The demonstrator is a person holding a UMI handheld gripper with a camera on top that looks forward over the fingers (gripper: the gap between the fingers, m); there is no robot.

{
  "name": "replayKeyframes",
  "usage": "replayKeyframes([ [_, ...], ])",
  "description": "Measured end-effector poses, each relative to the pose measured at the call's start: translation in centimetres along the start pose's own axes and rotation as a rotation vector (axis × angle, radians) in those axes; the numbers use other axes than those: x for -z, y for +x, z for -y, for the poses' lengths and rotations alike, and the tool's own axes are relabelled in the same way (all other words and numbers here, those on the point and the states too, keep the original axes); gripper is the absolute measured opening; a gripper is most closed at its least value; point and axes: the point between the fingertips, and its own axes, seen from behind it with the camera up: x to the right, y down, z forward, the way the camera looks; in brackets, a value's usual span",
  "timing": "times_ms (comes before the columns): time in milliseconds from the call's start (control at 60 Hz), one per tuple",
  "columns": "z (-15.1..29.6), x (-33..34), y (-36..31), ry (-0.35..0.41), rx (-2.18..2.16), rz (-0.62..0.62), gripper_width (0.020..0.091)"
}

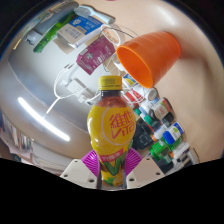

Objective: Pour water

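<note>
A yellow drink bottle [111, 128] with a yellow cap and a red-lettered label stands upright between my fingers. My gripper [112, 166] is shut on its lower body, with the magenta pads [92, 162] pressed against both sides. An orange plastic cup [152, 55] hangs beyond and above the bottle, tilted on its side with its mouth facing the bottle's cap. The cup's rim sits just past the cap; I cannot tell whether they touch.
A shiny round metal surface [40, 100] lies beyond the fingers. Cartons and packets [80, 35] are heaped at its far side. More bottles and packaged goods [165, 125] crowd close beside the bottle on the other side.
</note>
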Motion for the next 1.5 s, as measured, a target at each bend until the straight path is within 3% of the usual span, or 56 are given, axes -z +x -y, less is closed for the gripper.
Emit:
replayKeyframes([
  [183,0.7,-0.1,-1.3,0.018,-0.096,0.053,0.0283],
  [333,0.1,-0.3,-0.8,-0.014,-0.053,0.027,0.0285],
  [517,-2.0,2.4,-3.2,-0.113,0.644,-0.062,0.0283],
  [567,-0.4,2.6,-4.8,-0.062,0.955,-0.155,0.0286],
  [633,4.5,5.0,-9.0,0.064,1.388,-0.202,0.0298],
  [750,11.2,9.4,-19.1,0.399,1.963,-0.262,0.0351],
  [850,17.4,12.1,-19.8,0.507,2.145,-0.404,0.0359],
  [950,25.0,14.3,-15.3,0.498,2.156,-0.541,0.0359],
  [1050,29.0,14.7,-10.7,0.403,2.16,-0.686,0.0359],
  [1200,31.0,14.4,-5.8,0.302,2.13,-0.725,0.0378],
  [1233,31.5,14.8,-5.2,0.301,2.132,-0.76,0.0396],
  [1350,31.5,14.4,-5.5,0.34,2.136,-0.704,0.0441],
  [1500,31.7,14.6,-5.1,0.301,2.12,-0.735,0.0531],
])
